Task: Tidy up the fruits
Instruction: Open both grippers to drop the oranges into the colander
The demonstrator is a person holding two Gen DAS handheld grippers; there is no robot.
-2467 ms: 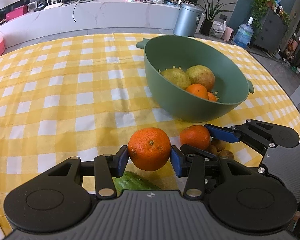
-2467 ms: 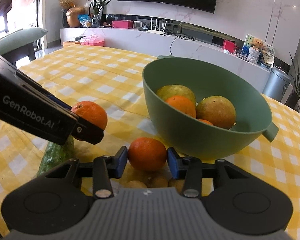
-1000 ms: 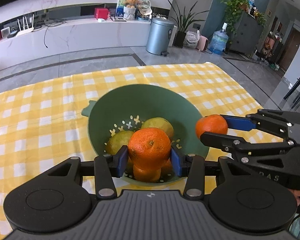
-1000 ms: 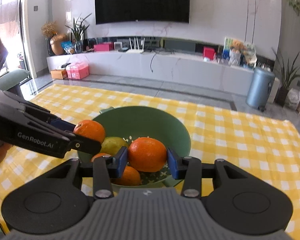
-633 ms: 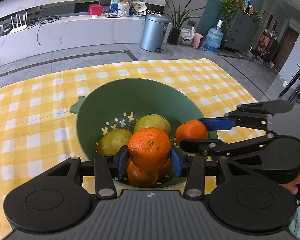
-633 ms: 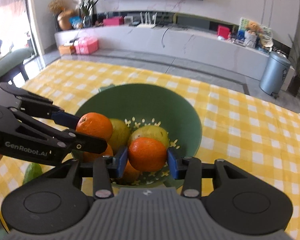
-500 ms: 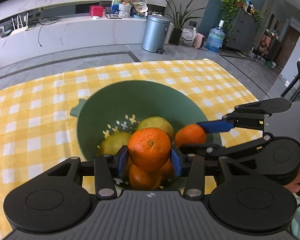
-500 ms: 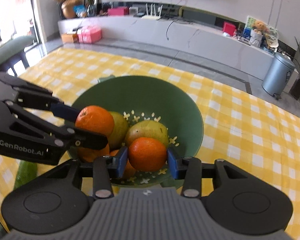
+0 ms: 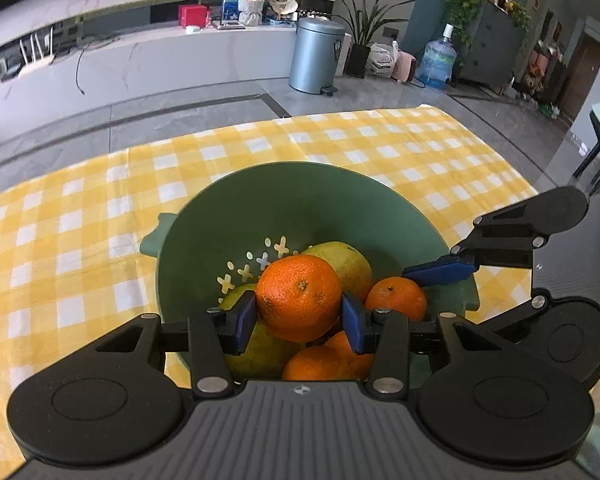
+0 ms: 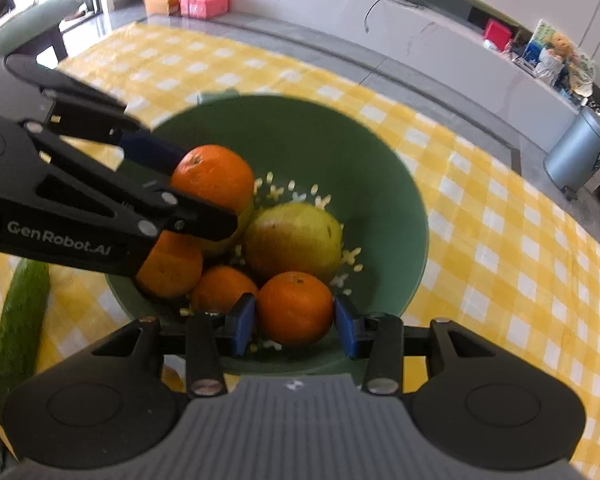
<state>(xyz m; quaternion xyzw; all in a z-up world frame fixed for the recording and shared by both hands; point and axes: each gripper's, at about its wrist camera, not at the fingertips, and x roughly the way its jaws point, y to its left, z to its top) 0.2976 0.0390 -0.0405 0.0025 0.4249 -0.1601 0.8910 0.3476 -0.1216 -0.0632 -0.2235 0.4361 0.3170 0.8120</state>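
pinching one orange each, left gripper (image 9: pixel 299 317) and right gripper (image 10: pixel 295 323) jaws over green colander (image 10: pixel 380 184) with two oranges, two pears

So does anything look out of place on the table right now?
One thing: a green cucumber lies on the checked cloth left of the green bowl, outside it, while the other produce in view sits in or over the bowl. Nothing looks spilled or damaged.

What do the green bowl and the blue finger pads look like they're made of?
Green bowl: probably matte moulded plastic, given its uniform colour, cut-out drain holes and moulded handle. Blue pads on the right gripper: look like soft rubber or plastic; hard to tell which.
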